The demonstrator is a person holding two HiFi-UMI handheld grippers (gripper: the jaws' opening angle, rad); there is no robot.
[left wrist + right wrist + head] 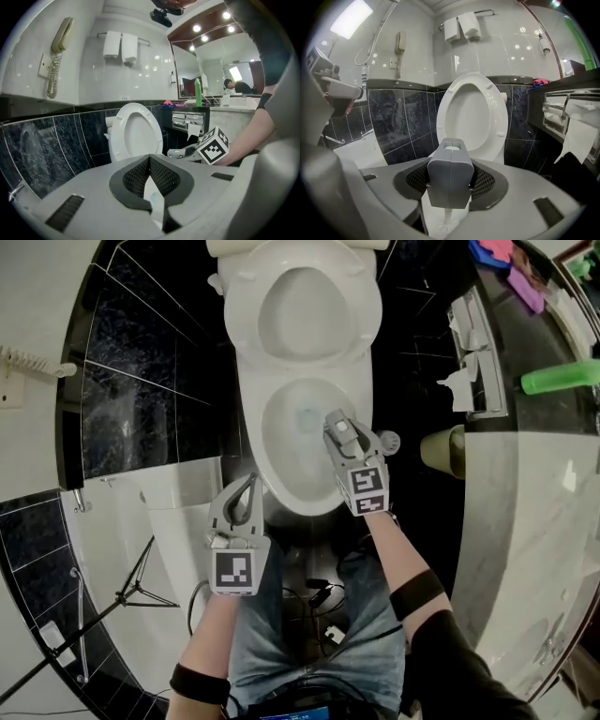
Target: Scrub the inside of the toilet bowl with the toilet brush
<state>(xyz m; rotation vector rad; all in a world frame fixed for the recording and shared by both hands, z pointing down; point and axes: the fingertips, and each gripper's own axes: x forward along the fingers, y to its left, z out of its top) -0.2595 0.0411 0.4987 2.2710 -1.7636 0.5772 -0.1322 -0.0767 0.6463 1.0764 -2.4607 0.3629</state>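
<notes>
Head view: person's jeans nearest; left claw closed and empty, beside toilet bowl rim; right claw over the bowl. Left gripper view: pads together, nothing between. Right gripper view: pads clamp toilet brush handle, shaft pointing down into bowl.

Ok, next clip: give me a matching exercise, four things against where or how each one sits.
Things: 1 white oval toilet lid; 2 green plastic bottle; 3 grey-handled toilet brush; 4 cream corded wall phone.
States: A between the jaws of the right gripper; B raised upright; C on the white tiled wall; D on the marble counter.
Pairs: 1-B, 2-D, 3-A, 4-C.
</notes>
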